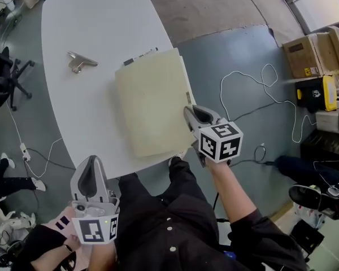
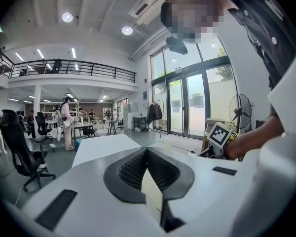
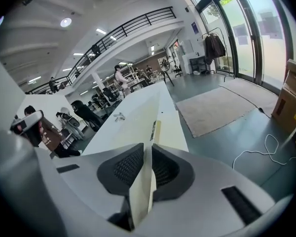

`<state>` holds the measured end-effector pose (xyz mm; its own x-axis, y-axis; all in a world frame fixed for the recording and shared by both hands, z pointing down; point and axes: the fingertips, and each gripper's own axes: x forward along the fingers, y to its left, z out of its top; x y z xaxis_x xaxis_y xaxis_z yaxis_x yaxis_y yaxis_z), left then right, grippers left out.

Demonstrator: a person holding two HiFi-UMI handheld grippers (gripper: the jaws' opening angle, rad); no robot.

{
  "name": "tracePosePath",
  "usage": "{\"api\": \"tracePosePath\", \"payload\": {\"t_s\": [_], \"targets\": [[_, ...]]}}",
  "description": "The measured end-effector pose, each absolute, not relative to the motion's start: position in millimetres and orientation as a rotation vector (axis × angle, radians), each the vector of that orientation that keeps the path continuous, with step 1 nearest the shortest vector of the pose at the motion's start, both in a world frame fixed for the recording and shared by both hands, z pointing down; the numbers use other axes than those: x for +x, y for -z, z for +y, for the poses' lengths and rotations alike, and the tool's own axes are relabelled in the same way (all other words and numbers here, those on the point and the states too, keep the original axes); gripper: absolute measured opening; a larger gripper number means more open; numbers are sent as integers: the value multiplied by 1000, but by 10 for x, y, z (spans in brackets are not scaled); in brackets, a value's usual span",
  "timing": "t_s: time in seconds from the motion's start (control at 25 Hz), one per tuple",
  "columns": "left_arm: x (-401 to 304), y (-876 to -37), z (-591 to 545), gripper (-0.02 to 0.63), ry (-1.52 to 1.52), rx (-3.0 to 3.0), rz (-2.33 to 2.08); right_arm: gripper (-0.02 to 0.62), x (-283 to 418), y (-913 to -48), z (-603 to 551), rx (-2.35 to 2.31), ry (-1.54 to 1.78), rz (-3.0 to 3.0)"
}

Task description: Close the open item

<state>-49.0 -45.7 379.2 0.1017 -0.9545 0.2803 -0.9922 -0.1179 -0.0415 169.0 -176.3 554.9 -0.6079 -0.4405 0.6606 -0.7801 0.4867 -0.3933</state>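
Lying flat on the table (image 1: 85, 21), the cream folder (image 1: 152, 103) is aligned lengthwise away from the person. Its right edge is met by the right gripper (image 1: 191, 113), jaws clenched on nothing. The left gripper (image 1: 93, 165), likewise clenched empty, is held well apart.

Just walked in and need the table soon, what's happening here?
A person at the white table holds a gripper in each hand. The cream folder lies flat and looks closed. The right gripper is at the folder's right edge, jaws nearly together, holding nothing. The left gripper is low by the person's body, off the table, shut and empty. A metal clip and a pen lie farther back.
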Motion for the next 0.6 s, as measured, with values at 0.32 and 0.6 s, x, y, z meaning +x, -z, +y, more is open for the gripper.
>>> {"api": "tracePosePath", "payload": {"t_s": [0.32,0.6], "targets": [[-433,-3922,-482,17,-417,2196,-1924,84,1863,-5977,-1860,1073,-807,-2133],[-459,-4046,-462,17,-447,2167,-1902,105,1865,-6164,-1881,1102,-705,-2062]]}}
